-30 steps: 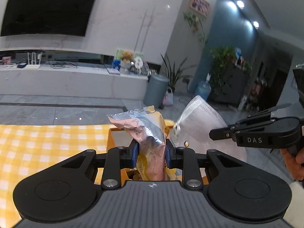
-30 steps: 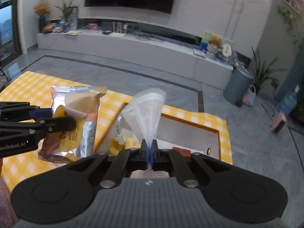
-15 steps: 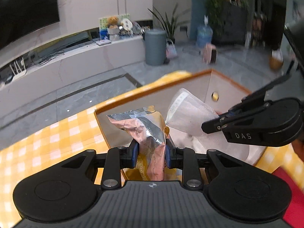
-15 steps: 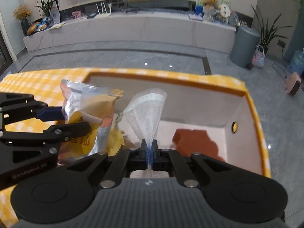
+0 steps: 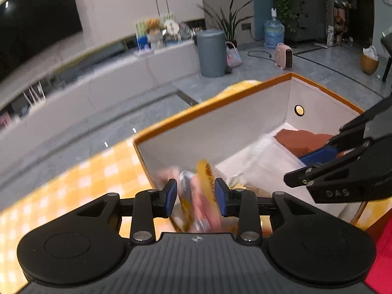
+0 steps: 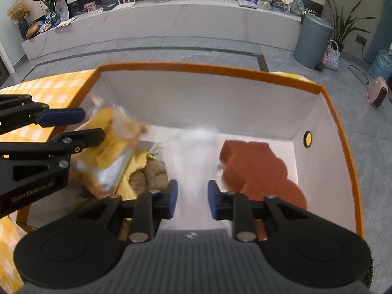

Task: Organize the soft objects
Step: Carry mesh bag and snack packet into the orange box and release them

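Jaws of the left hand-held gripper (image 5: 195, 197) and right hand-held gripper (image 6: 190, 199) are parted, a blurred snack packet (image 5: 198, 196) between the left's pads and white mesh (image 6: 193, 152) ahead of the right's, over the box (image 6: 208, 69).

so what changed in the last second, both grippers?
Both opened. The left hand-held gripper let go of the snack packet, which is blurred and dropping into the orange-rimmed box. The right hand-held gripper released the white mesh bag, now lying blurred on the box floor. Both dipped from above the box down into it. The brown sponge stayed put.
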Available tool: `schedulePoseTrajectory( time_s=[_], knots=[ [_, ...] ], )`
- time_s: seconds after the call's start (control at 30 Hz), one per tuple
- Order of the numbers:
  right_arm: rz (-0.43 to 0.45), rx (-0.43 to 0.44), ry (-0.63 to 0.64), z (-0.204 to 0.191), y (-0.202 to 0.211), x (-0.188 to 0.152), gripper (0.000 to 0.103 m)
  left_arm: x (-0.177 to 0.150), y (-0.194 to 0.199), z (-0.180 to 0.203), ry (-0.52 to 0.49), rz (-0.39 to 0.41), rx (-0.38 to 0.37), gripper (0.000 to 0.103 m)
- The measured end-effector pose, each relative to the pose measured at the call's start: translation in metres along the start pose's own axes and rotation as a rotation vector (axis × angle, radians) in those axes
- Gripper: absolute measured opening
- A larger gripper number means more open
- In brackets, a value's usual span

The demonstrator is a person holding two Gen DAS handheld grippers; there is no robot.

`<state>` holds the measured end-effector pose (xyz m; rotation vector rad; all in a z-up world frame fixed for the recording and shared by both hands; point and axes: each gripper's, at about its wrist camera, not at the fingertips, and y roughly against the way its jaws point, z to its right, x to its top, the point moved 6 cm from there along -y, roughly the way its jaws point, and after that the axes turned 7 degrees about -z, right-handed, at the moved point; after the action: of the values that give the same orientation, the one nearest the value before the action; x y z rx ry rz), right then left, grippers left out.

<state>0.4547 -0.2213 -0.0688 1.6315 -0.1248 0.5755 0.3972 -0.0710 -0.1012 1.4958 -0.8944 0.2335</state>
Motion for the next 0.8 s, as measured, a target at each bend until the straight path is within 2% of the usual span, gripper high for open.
schedulePoseTrajectory(
  time_s=[0.03,0.1,0.13,0.27,0.33,0.47,0.67,0.8],
  knots=[
    [0.005,-0.005,0.001,-0.001,0.003,0.000,0.037,0.000,0.004,0.001,-0.022,0.015,0.015,0.043],
    [0.022,-0.007,0.002,-0.003,0.010,0.000,0.041,-0.001,0.015,0.003,-0.035,0.046,0.027,0.058],
    [0.028,-0.007,-0.001,-0.005,0.014,0.000,0.044,-0.001,0.021,0.002,-0.023,0.059,0.024,0.060],
    [0.058,-0.010,-0.004,-0.015,0.035,-0.001,0.053,-0.006,0.056,-0.002,0.049,0.158,0.002,0.060],
    [0.093,-0.012,-0.004,-0.022,0.049,-0.003,0.059,-0.014,0.078,-0.002,0.041,0.230,0.011,0.060],
    [0.162,0.004,-0.003,-0.042,0.076,-0.009,0.064,-0.027,0.116,-0.002,0.019,0.312,0.032,0.060],
    [0.223,0.064,0.036,-0.088,0.112,-0.029,0.067,-0.061,0.158,-0.016,0.036,0.317,0.039,0.060],
    [0.285,0.127,0.064,-0.124,0.135,-0.044,0.072,-0.084,0.177,-0.031,0.107,0.305,0.043,0.062]
  ],
)
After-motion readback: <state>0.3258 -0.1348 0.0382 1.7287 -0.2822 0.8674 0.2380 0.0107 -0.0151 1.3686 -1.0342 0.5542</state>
